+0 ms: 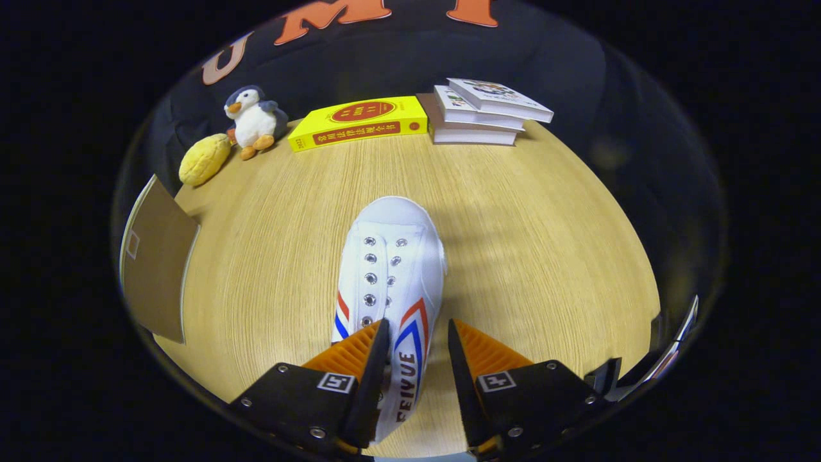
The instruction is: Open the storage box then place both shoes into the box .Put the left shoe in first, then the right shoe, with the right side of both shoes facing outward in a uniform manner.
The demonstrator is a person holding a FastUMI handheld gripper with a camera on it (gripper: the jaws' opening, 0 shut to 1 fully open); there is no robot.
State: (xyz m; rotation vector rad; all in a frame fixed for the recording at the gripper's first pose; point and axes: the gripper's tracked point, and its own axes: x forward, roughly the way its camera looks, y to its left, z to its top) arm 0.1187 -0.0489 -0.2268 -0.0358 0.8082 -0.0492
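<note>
Gripper (418, 330) open w/ fingers straddling white shoe's (392, 269) side wall; shoe on table (532, 237).

white shoe (391, 269) red-blue stripes, yellow book (359, 122)

The matt white canvas shoe (392, 269) with metal eyelets lies on the smooth wood-grain counter (526, 244); the penguin (254, 120) at eleven o'clock is plush.

Hand-held gripper (418, 328) fingers straddle the white shoe's (391, 269) side wall, parted.
</note>
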